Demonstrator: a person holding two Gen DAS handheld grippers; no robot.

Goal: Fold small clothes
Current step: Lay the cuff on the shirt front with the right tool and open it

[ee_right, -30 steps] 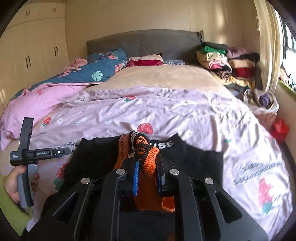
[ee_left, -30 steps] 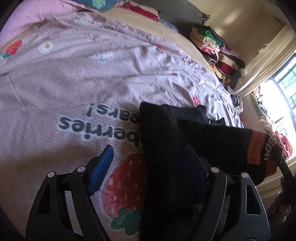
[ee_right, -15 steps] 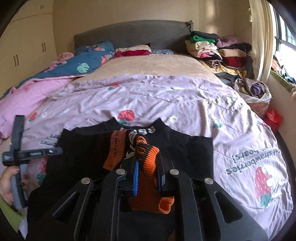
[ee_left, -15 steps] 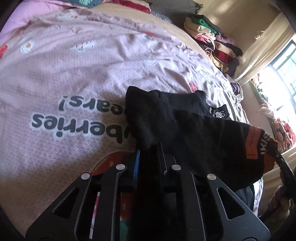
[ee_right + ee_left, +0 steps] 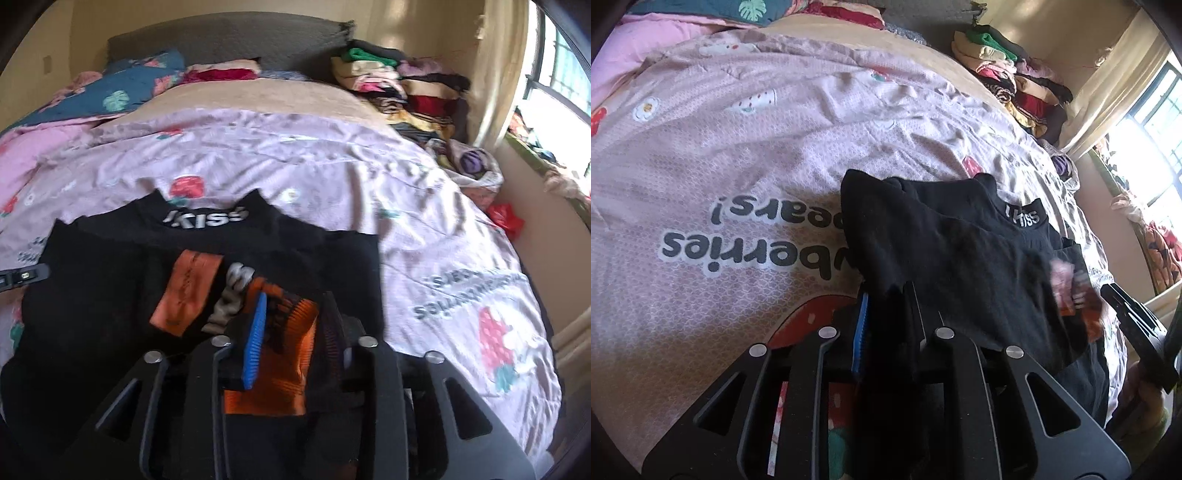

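Note:
A small black garment (image 5: 960,251) with white "KISS" lettering at the collar lies on the pink strawberry-print bedspread (image 5: 738,147). It also shows in the right wrist view (image 5: 110,295), with an orange patch and an orange striped cuff (image 5: 291,332). My left gripper (image 5: 890,314) is shut on a fold of the black cloth. My right gripper (image 5: 295,321) has its jaws parted around the orange cuff, which lies loose between them.
A stack of folded clothes (image 5: 399,81) stands at the far right of the bed by the curtain. Pillows and a blue leaf-print quilt (image 5: 125,92) lie by the grey headboard. A bag of clothes (image 5: 472,162) sits off the bed's right side.
My left gripper closed on the black cloth. My right gripper carried the orange cuff down over the garment and its jaws have opened.

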